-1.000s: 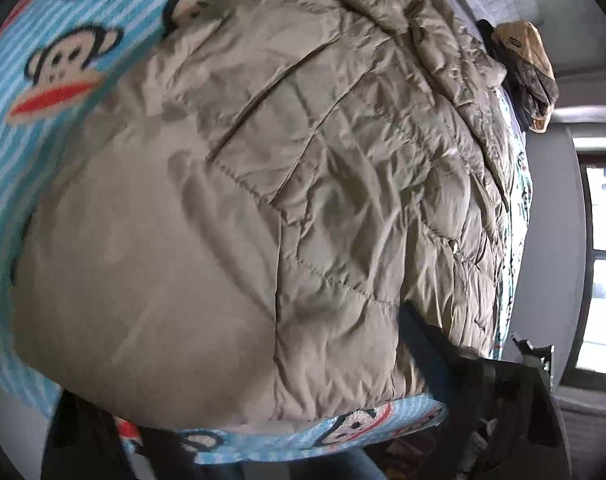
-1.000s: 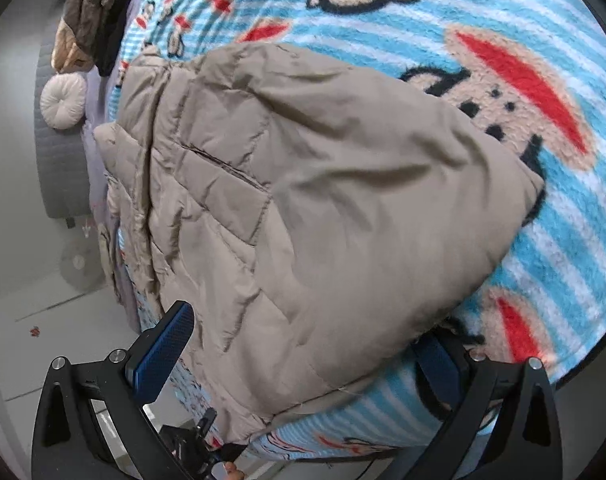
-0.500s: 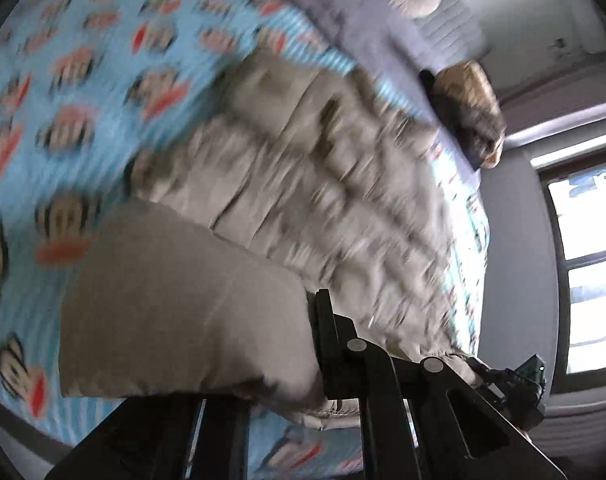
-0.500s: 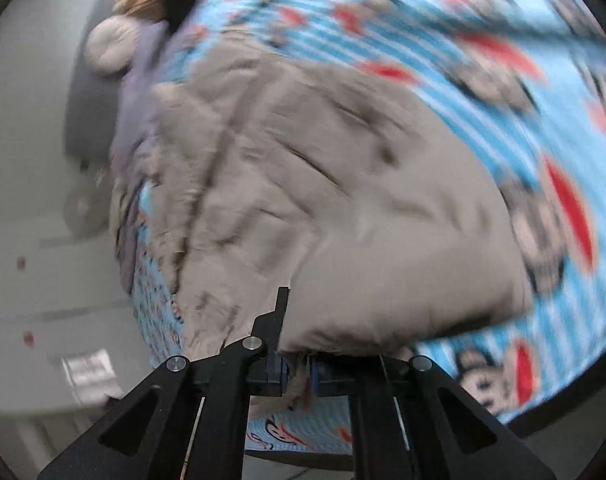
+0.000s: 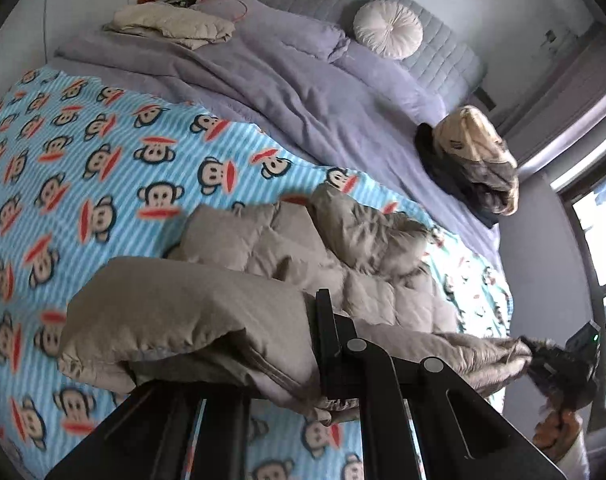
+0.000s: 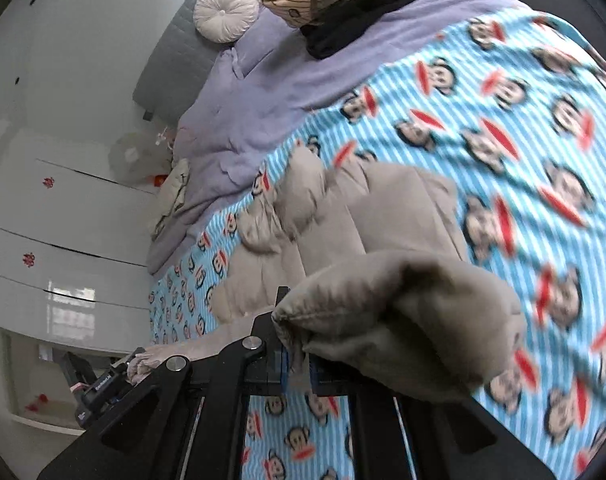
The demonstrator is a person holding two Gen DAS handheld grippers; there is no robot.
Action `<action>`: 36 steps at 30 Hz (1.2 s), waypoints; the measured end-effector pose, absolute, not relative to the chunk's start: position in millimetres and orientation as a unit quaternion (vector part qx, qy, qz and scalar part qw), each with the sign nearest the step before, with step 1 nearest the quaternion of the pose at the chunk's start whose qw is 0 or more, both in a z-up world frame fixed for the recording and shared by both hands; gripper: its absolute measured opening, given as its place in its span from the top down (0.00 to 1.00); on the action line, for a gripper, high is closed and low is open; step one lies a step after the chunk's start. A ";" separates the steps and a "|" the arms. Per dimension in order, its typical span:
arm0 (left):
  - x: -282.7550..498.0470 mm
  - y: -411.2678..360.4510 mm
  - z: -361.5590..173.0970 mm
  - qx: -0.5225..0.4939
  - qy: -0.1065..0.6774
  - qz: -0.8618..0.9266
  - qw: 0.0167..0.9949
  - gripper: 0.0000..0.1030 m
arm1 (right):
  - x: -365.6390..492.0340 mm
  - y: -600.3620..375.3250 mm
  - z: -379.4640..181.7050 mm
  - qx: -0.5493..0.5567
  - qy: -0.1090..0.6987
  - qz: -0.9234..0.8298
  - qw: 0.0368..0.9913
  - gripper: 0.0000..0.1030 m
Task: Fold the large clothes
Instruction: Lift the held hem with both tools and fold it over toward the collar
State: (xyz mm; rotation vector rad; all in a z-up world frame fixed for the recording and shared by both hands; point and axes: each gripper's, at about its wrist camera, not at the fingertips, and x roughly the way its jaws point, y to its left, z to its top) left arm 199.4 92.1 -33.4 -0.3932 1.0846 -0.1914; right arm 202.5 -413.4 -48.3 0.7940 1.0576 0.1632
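The beige quilted puffer jacket (image 5: 311, 264) lies on the blue striped monkey-print fleece blanket (image 5: 103, 168), its near edge lifted clear of the bed. The left gripper (image 5: 303, 364) is clamped on 1 raised corner, and the right gripper (image 6: 299, 364) pinches the other between its blue pads. A lilac duvet (image 5: 303, 92) covers the bed beyond, and a round white cushion (image 5: 387, 29) rests by the headboard.

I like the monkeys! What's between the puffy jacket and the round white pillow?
In the left wrist view, the purple duvet covers the bed between the jacket and the round pillow.
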 end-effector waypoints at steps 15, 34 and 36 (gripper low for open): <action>326.5 73.8 -160.4 -0.112 0.624 -0.070 0.770 0.87 | 322.7 -406.4 -158.7 0.385 0.542 -0.016 0.747 0.90; 313.7 83.5 -141.4 -0.093 0.617 -0.117 0.773 0.56 | 300.6 -383.1 -131.5 0.281 0.554 0.024 0.784 0.34; 312.0 88.4 -139.9 -0.096 0.614 -0.102 0.777 0.05 | 302.5 -388.9 -151.0 0.302 0.568 0.015 0.766 0.34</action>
